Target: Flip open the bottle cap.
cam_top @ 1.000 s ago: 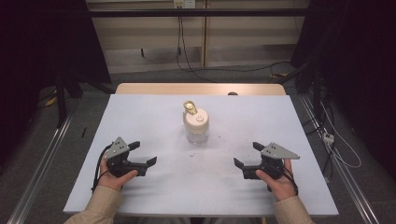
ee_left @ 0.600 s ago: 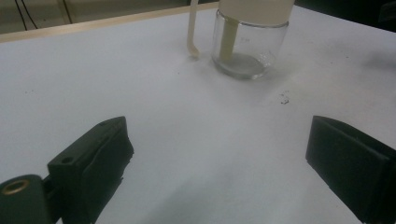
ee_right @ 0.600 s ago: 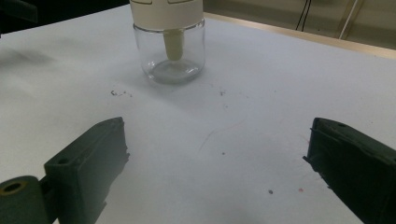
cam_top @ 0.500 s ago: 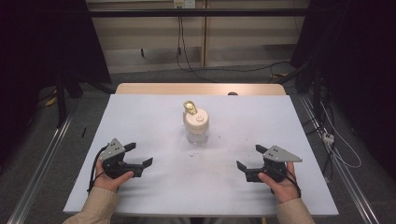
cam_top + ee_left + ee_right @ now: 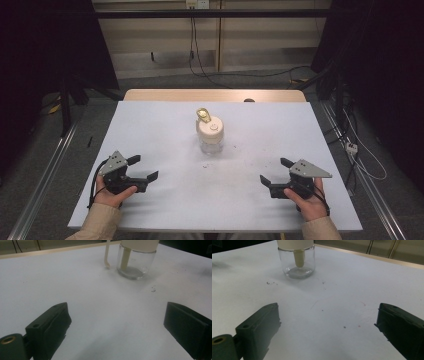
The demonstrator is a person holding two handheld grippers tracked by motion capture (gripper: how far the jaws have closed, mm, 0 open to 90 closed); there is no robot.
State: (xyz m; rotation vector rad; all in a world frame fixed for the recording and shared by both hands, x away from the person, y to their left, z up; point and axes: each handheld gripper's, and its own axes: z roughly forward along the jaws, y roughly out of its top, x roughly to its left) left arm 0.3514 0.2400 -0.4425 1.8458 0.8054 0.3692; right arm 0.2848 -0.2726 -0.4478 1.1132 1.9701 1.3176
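Both tongs stand wide apart and grip nothing: we hold the left tongs (image 5: 142, 168) low over the near left part of the worktop (image 5: 165, 130), and the right tongs (image 5: 276, 171) over its near right part, each with bare white surface between its black jaws. In the two gripper views the jaws frame only that white sheet, with a few dark specks scattered on it. Neither pair touches the jar.

We can read no brand, label or writing anywhere; the round mark on the jar's cap is too small to make out.

Our small glass jar (image 5: 211, 142) stands upright at the middle of the worktop, well apart from both tongs. It carries a cream cap (image 5: 210, 129) with a gold-coloured piece (image 5: 203, 115) at its far edge. Through the clear glass we see a cream stem (image 5: 299, 257) hanging down from the cap; whether any liquid lies at the bottom we cannot tell.
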